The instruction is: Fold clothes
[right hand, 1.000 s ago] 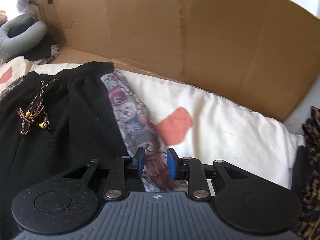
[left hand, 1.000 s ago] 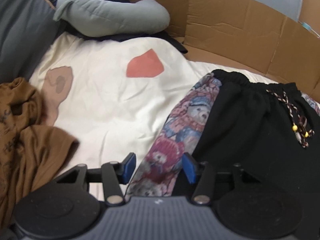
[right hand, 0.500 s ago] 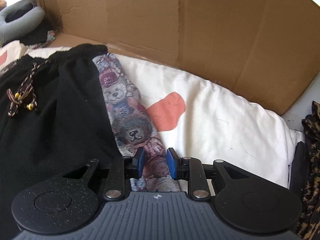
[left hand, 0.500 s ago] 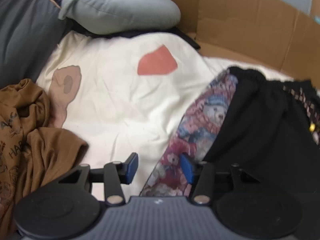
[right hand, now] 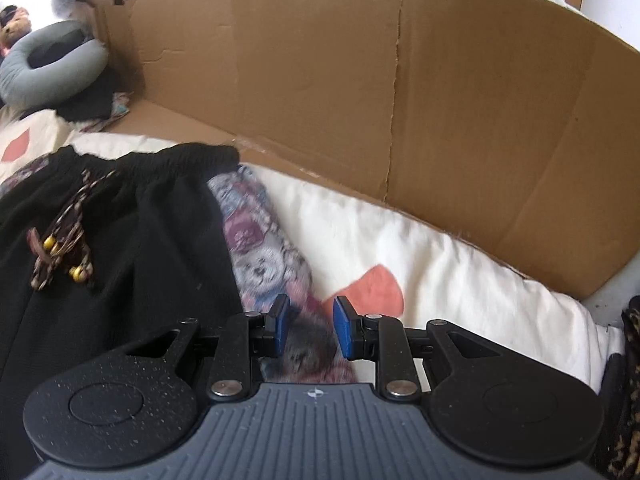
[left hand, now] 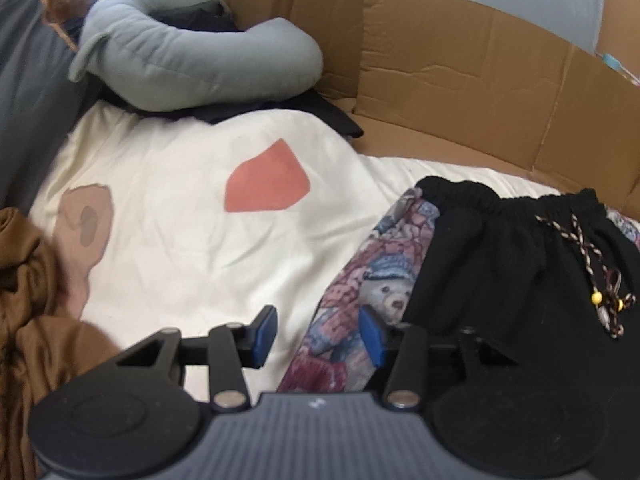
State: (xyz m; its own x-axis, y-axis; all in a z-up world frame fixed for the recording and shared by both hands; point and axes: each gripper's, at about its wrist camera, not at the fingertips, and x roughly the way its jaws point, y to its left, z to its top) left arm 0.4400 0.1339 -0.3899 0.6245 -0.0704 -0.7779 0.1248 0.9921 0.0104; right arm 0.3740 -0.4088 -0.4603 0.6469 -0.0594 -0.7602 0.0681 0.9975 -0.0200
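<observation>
Since a moment ago, we have widened our right claw [right hand: 308, 326] over the pants [right hand: 120, 240]; our left claw [left hand: 318, 334] gapes at their bear-print side stripe [left hand: 360, 300].

The right gripper [right hand: 308, 326] has spread its jaws wider over the bear-print strip [right hand: 264, 256]. The left gripper [left hand: 318, 336] has swung back toward 3 o'clock, shorts [left hand: 520, 264] fuller in view.

We note a bed under a cream cover [left hand: 172, 200] with coral patches. Creased cardboard panels [right hand: 360, 112] wall its far side. A grey curved cushion [left hand: 192, 64] lies at one end. Bright daylight washes out the upper left corner.
</observation>
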